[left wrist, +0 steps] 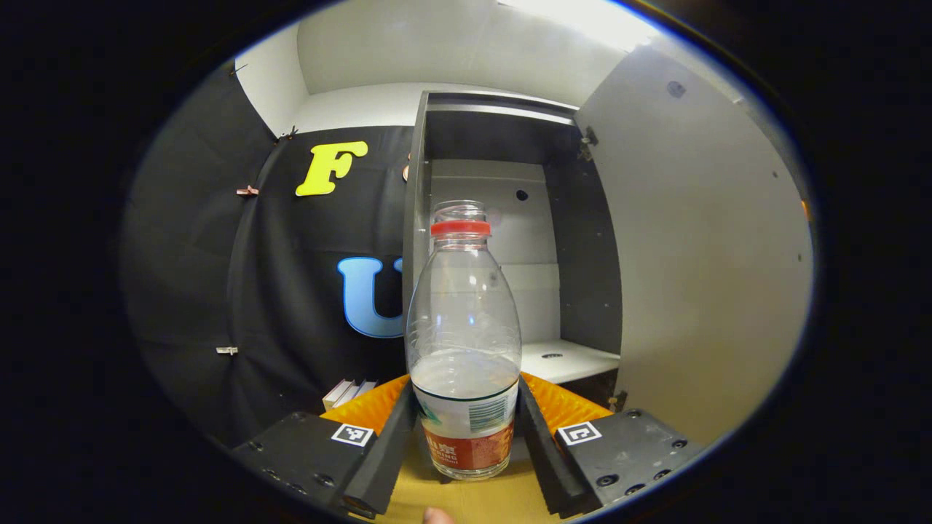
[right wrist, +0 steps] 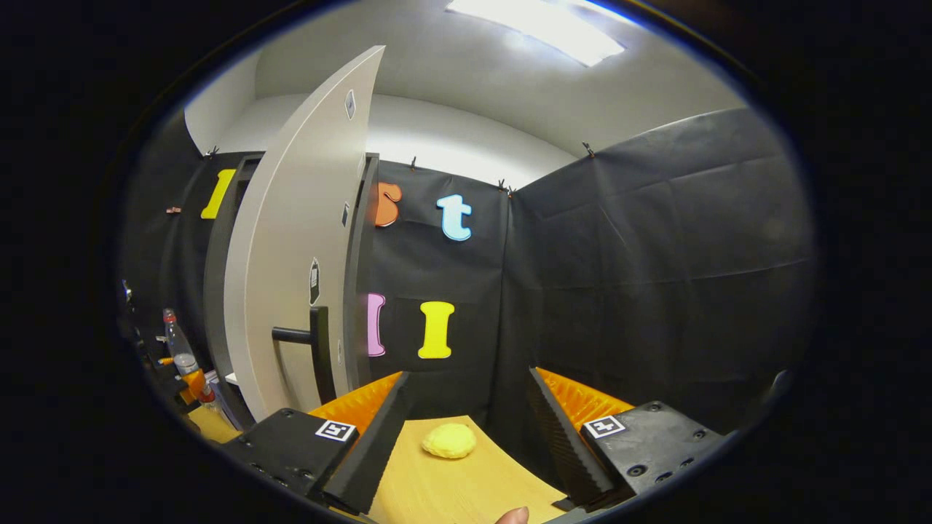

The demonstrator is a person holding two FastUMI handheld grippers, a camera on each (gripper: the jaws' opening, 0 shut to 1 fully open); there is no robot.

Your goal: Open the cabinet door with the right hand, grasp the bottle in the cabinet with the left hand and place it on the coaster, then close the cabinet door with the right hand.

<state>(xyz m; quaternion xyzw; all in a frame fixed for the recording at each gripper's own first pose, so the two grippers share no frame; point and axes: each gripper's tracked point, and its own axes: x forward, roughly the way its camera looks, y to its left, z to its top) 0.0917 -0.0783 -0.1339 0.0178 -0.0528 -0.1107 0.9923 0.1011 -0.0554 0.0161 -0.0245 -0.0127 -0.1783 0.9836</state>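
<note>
Bottle gripped in front of the open cabinet

The left tool (left wrist: 466, 437) is clenched on the clear, red-collared, part-filled water bottle (left wrist: 464, 342), before the cabinet (left wrist: 510, 218) with its door (left wrist: 699, 247) swung wide. The right tool (right wrist: 466, 437) hangs released over the bench (right wrist: 451, 487), near a yellow coaster (right wrist: 449, 440), with free room around.

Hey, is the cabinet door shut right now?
No, the cabinet door stands swung wide open in the right gripper view, its handle facing out, while the left gripper holds the bottle.
</note>
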